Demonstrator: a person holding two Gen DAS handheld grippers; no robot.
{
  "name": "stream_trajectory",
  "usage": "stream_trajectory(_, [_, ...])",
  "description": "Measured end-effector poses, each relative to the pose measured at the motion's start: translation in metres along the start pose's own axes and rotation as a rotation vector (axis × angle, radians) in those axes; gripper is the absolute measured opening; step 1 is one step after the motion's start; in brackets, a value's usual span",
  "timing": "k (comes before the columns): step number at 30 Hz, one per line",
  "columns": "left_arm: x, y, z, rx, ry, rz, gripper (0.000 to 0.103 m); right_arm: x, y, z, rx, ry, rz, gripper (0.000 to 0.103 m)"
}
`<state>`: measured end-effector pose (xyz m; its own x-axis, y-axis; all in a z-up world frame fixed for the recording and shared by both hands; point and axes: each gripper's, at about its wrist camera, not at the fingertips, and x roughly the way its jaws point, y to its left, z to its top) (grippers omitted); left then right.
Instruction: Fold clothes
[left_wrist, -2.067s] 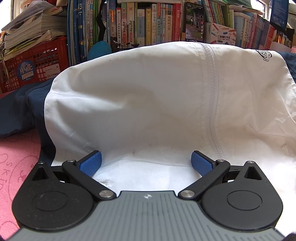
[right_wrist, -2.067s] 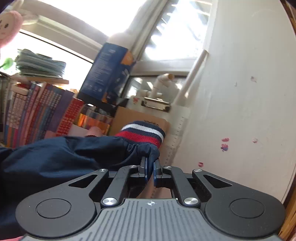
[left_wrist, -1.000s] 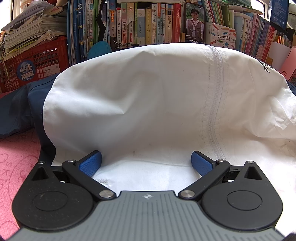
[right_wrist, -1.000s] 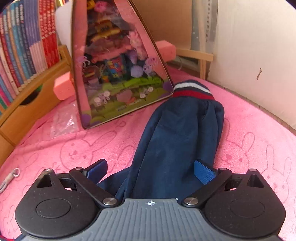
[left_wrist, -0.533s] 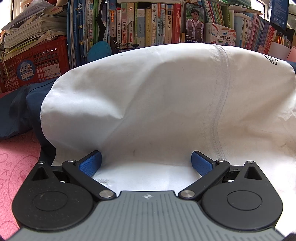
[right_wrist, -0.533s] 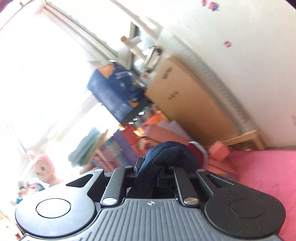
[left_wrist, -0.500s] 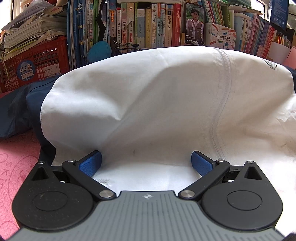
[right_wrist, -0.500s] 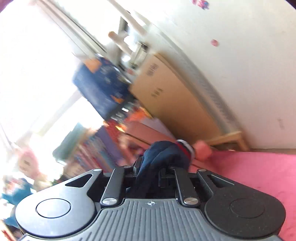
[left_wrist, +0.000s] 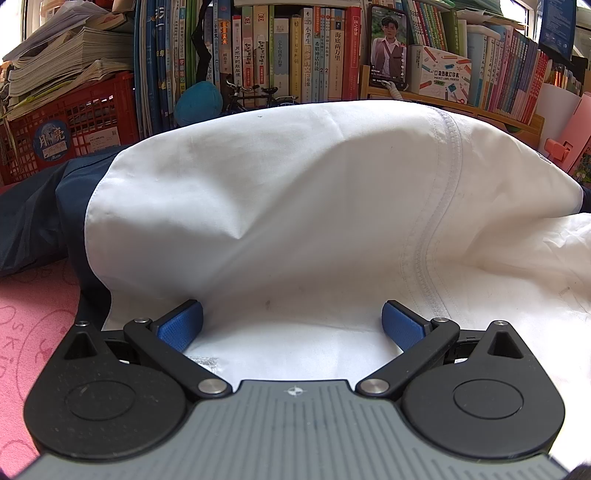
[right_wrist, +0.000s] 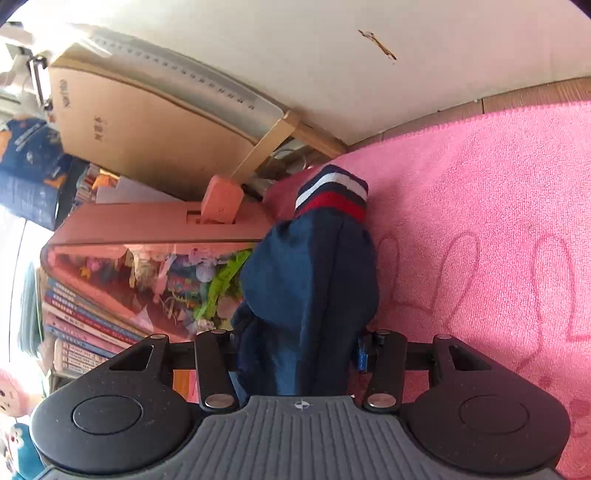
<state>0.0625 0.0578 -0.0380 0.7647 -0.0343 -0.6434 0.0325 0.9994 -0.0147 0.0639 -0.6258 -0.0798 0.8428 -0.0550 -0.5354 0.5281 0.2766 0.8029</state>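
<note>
A white jacket body (left_wrist: 295, 203) with a stitched seam bulges up in the left wrist view, with navy fabric (left_wrist: 37, 214) at its left edge. My left gripper (left_wrist: 291, 317) rests open on the white cloth, its blue pads (left_wrist: 181, 325) wide apart and pressing nothing. In the right wrist view a navy sleeve (right_wrist: 310, 280) with a red, white and navy striped cuff (right_wrist: 332, 192) lies stretched forward over the pink mat (right_wrist: 498, 221). The sleeve runs between the jaws of my right gripper (right_wrist: 299, 350), which are opening; its left pad is hidden by cloth.
Packed bookshelves (left_wrist: 295, 55) and a red crate (left_wrist: 74, 122) stand behind the jacket. A pink toy box (right_wrist: 147, 258), a cardboard sheet (right_wrist: 140, 122) and the wall (right_wrist: 369, 55) border the sleeve's far and left sides. Pink mat (left_wrist: 33, 295) shows at the left.
My right gripper rolled and dropped toward the mat, and its jaws spread from a tight pinch on the sleeve. The white jacket's top sagged lower. The left gripper stayed still.
</note>
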Motion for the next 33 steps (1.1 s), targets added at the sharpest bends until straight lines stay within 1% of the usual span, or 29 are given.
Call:
stream_trajectory(1, [0.0, 0.0, 0.0, 0.0, 0.0, 0.0, 0.103, 0.002, 0.004, 0.001, -0.03, -0.003, -0.029, 0.043])
stream_trajectory(2, [0.0, 0.0, 0.0, 0.0, 0.0, 0.0, 0.103, 0.003, 0.011, 0.002, -0.081, -0.01, -0.051, 0.024])
stream_trajectory(3, [0.0, 0.0, 0.0, 0.0, 0.0, 0.0, 0.103, 0.0, 0.021, 0.001, -0.166, -0.029, -0.063, 0.015])
stream_trajectory(4, [0.0, 0.0, 0.0, 0.0, 0.0, 0.0, 0.103, -0.006, 0.033, -0.002, -0.273, -0.071, -0.056, 0.014])
stream_trajectory(5, [0.0, 0.0, 0.0, 0.0, 0.0, 0.0, 0.103, -0.019, 0.044, -0.004, -0.388, -0.14, 0.02, 0.012])
stream_trajectory(6, [0.0, 0.0, 0.0, 0.0, 0.0, 0.0, 0.103, -0.033, 0.048, -0.004, -0.468, -0.207, 0.109, 0.012])
stream_trajectory(7, [0.0, 0.0, 0.0, 0.0, 0.0, 0.0, 0.103, -0.038, 0.048, 0.0, -0.489, -0.241, 0.099, 0.01])
stream_trajectory(8, [0.0, 0.0, 0.0, 0.001, 0.0, 0.0, 0.103, -0.038, 0.049, 0.007, -0.489, -0.259, 0.032, 0.015])
stream_trajectory(9, [0.0, 0.0, 0.0, 0.001, 0.0, 0.0, 0.103, -0.033, 0.05, 0.011, -0.501, -0.252, -0.072, 0.017])
stream_trajectory(10, [0.0, 0.001, 0.0, 0.001, 0.0, -0.001, 0.103, -0.025, 0.051, 0.011, -0.541, -0.228, -0.188, 0.019])
stream_trajectory(11, [0.0, 0.001, 0.0, 0.001, 0.0, -0.001, 0.103, -0.018, 0.054, 0.005, -0.627, -0.204, -0.29, 0.02])
stream_trajectory(12, [0.0, 0.001, 0.0, 0.001, 0.0, -0.001, 0.103, -0.014, 0.056, -0.006, -0.715, -0.186, -0.362, 0.022])
stream_trajectory(13, [0.0, 0.001, 0.0, 0.001, 0.0, -0.001, 0.103, -0.013, 0.058, -0.017, -0.783, -0.175, -0.403, 0.031])
stream_trajectory(14, [0.0, 0.001, 0.0, 0.001, 0.0, -0.001, 0.103, -0.014, 0.059, -0.027, -0.827, -0.165, -0.42, 0.046])
stream_trajectory(15, [0.0, 0.001, 0.001, 0.001, 0.0, -0.001, 0.103, -0.018, 0.059, -0.035, -0.846, -0.16, -0.42, 0.054])
stream_trajectory(16, [0.0, 0.001, 0.001, 0.0, 0.0, -0.001, 0.103, -0.023, 0.061, -0.041, -0.845, -0.16, -0.416, 0.064])
stream_trajectory(17, [0.0, 0.001, 0.001, 0.0, 0.0, -0.002, 0.103, -0.029, 0.062, -0.046, -0.838, -0.163, -0.413, 0.071])
stream_trajectory(19, [0.0, 0.002, 0.001, 0.0, 0.0, -0.002, 0.103, -0.041, 0.068, -0.056, -0.835, -0.153, -0.373, 0.08])
stream_trajectory(21, [-0.001, 0.002, 0.001, -0.001, -0.001, -0.002, 0.103, -0.055, 0.074, -0.065, -0.842, -0.14, -0.317, 0.082])
stream_trajectory(23, [-0.002, 0.002, 0.0, -0.005, -0.005, -0.007, 0.103, -0.076, 0.081, -0.074, -0.871, -0.132, -0.255, 0.091])
stream_trajectory(24, [-0.007, 0.004, 0.0, -0.011, -0.013, -0.035, 0.102, -0.087, 0.083, -0.08, -0.88, -0.128, -0.226, 0.091])
stream_trajectory(25, [-0.013, 0.006, 0.0, -0.017, -0.021, -0.063, 0.098, -0.098, 0.084, -0.088, -0.894, -0.109, -0.181, 0.091])
stream_trajectory(26, [-0.019, 0.008, -0.001, -0.024, -0.03, -0.092, 0.091, -0.11, 0.085, -0.097, -0.911, -0.08, -0.125, 0.091])
stream_trajectory(27, [-0.032, 0.012, -0.002, -0.038, -0.049, -0.138, 0.089, -0.122, 0.085, -0.106, -0.928, -0.052, -0.069, 0.091])
stream_trajectory(28, [-0.046, 0.016, -0.003, -0.051, -0.069, -0.183, 0.089, -0.134, 0.084, -0.12, -0.959, -0.017, -0.007, 0.091])
stream_trajectory(29, [-0.063, 0.018, -0.006, -0.064, -0.097, -0.207, 0.09, -0.145, 0.08, -0.134, -1.002, 0.017, 0.044, 0.091])
stream_trajectory(30, [-0.078, 0.023, -0.01, -0.066, -0.124, -0.213, 0.095, -0.153, 0.076, -0.148, -1.048, 0.042, 0.079, 0.091])
stream_trajectory(31, [-0.094, 0.027, -0.014, -0.068, -0.15, -0.216, 0.098, -0.159, 0.072, -0.163, -1.094, 0.065, 0.108, 0.091])
stream_trajectory(33, [-0.116, 0.039, -0.026, -0.06, -0.176, -0.188, 0.1, -0.173, 0.063, -0.204, -1.19, 0.111, 0.164, 0.091])
